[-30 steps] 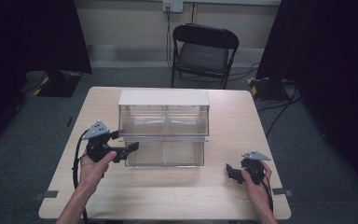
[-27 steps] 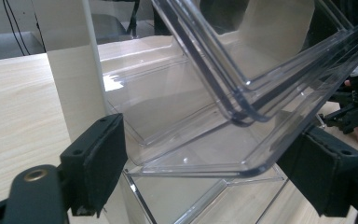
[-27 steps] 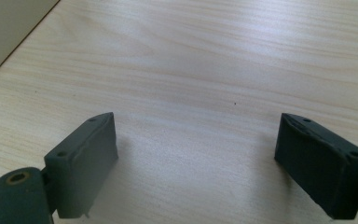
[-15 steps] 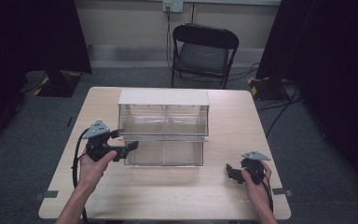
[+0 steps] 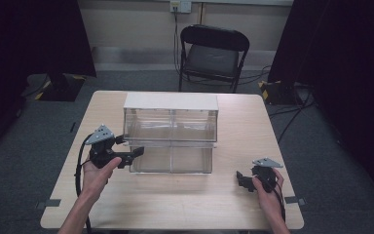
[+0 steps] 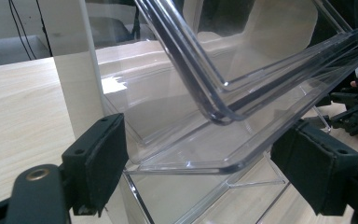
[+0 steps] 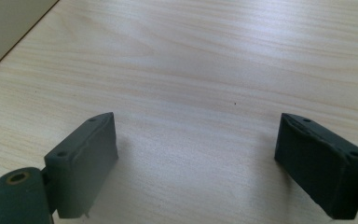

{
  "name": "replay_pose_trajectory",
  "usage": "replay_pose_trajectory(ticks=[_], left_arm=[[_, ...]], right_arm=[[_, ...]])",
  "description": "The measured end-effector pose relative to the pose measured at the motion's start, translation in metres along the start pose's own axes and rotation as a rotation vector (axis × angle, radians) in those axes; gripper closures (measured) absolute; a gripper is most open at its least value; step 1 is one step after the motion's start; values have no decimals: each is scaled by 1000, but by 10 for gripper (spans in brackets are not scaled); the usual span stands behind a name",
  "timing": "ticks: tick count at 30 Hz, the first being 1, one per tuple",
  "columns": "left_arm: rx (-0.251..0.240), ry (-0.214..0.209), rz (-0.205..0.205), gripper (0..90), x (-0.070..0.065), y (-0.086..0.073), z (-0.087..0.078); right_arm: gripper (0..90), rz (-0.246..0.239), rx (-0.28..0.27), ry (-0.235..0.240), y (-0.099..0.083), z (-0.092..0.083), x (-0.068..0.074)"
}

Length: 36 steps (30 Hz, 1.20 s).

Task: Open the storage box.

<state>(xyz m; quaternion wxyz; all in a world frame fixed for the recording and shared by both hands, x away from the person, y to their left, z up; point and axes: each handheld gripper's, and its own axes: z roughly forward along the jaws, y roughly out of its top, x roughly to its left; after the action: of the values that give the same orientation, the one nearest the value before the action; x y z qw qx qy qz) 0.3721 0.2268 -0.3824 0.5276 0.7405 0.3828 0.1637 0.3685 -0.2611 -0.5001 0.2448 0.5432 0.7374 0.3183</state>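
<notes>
Both tongs spread: left tongs (image 5: 137,152) at the clear drawer (image 5: 170,159), right tongs (image 5: 239,179) low

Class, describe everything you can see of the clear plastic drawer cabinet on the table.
The drawer cabinet stands upright near the middle of the wooden table. It has a flat pale top, clear walls and clear drawers in two rows, all looking empty. The lower row juts forward toward the person. In the left gripper view a clear drawer sits tilted, its rounded rim between the open jaws of the left gripper at the cabinet's lower left corner; contact cannot be told.
</notes>
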Motion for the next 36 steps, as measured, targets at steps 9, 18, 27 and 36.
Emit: replay_pose_trajectory(ticks=[9, 18, 27, 36], left_arm=[[1, 0, 2, 177, 0, 1, -1], [-2, 0, 5, 170, -1, 1, -1], [-2, -3, 6, 169, -1, 1, -1], [-3, 0, 5, 165, -1, 2, 0]], right_arm=[[122, -1, 0, 0, 0, 0, 0], [122, -1, 0, 0, 0, 0, 0], [122, 0, 0, 0, 0, 0, 0], [122, -1, 0, -1, 0, 0, 0]])
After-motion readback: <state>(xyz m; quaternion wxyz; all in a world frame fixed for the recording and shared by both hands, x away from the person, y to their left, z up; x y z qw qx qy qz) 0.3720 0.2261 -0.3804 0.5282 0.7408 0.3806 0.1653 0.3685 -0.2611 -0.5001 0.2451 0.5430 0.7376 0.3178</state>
